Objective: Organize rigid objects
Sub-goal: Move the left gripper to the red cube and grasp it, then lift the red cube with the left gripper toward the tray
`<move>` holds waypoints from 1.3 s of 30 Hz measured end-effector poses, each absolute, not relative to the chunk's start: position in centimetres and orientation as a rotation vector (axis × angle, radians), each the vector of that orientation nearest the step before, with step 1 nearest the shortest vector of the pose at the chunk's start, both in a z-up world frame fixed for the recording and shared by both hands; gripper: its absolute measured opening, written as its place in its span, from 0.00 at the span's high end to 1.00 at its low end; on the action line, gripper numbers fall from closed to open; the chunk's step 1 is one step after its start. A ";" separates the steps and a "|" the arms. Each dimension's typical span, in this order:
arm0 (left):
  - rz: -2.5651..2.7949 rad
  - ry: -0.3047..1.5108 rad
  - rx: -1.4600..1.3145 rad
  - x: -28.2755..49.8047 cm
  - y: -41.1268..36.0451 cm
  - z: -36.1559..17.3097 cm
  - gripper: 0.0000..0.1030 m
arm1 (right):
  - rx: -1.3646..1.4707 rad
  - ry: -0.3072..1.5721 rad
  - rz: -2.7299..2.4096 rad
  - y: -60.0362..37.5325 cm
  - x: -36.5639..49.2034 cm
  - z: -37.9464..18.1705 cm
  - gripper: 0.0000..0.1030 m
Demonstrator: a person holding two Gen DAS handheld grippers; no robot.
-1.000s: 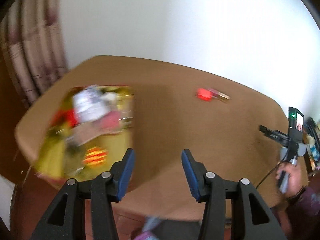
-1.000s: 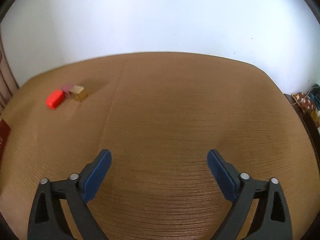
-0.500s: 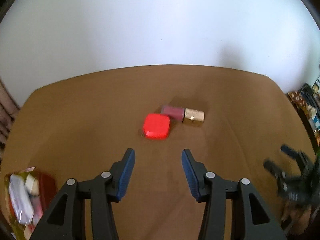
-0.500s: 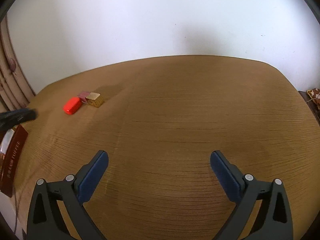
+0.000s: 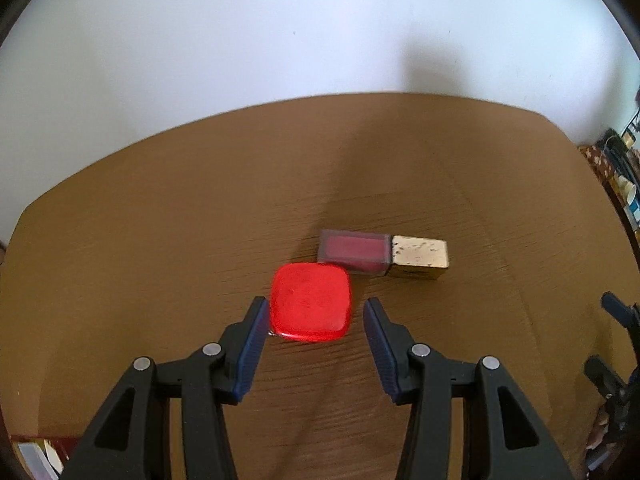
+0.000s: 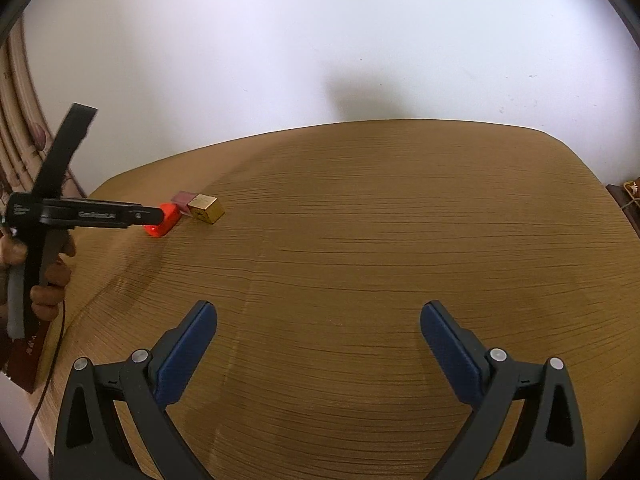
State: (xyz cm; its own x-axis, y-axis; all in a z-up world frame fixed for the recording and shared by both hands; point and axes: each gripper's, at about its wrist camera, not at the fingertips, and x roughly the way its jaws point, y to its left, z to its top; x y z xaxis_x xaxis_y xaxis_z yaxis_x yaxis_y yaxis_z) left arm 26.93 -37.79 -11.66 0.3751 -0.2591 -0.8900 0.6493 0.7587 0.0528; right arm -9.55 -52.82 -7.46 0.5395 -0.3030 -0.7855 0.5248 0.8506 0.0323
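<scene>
Black tongs (image 5: 314,316), blue pads (image 5: 252,344), silver screws

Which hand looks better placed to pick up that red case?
The left. Its gripper hangs right over the red case, open, with a finger on either side. The right gripper is open over bare table, well away from it.

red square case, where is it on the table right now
In the left wrist view the red square case lies flat on the wooden table, between the open fingers of the left tool, just in front of the gold-capped pink bottle.
</scene>
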 end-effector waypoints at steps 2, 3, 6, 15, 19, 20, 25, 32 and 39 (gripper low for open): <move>-0.602 1.054 0.433 27.7 -37.9 -12.1 0.52 | 0.279 0.872 -0.500 -52.8 -9.6 -7.4 0.01; -0.604 1.065 0.429 28.1 -38.0 -12.4 0.51 | 0.279 0.872 -0.500 -52.8 -9.6 -7.4 0.01; -0.582 1.083 0.449 28.7 -38.2 -13.1 0.51 | 0.279 0.872 -0.502 -52.7 -9.7 -7.4 0.01; -0.593 1.087 0.471 29.8 -39.3 -13.6 0.41 | 0.279 0.872 -0.504 -52.6 -9.6 -7.6 0.01; -0.622 1.124 0.396 30.9 -38.8 -13.7 0.40 | 0.280 0.872 -0.508 -52.7 -9.7 -7.6 0.01; -0.621 1.120 0.401 30.8 -38.8 -13.7 0.41 | 0.281 0.872 -0.509 -52.7 -9.7 -7.6 0.01; -0.614 1.096 0.382 27.6 -38.6 -13.4 0.54 | 0.286 0.875 -0.511 -52.7 -10.0 -7.6 0.01; -0.553 1.066 0.287 21.0 -35.4 -13.4 0.54 | 0.291 0.888 -0.507 -53.1 -9.6 -8.0 0.01; -0.444 1.070 0.169 15.8 -30.4 -13.7 0.54 | 0.269 0.915 -0.362 -52.1 -8.7 -8.1 0.01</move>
State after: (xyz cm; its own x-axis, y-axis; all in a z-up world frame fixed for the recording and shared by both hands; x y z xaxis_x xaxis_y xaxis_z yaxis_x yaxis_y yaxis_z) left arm 15.78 -30.36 -13.73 0.4019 -0.2685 -0.8754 0.4301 0.8994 -0.0784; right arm -8.71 -52.12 -8.06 0.5562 -0.1892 -0.8092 0.4147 0.9070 0.0730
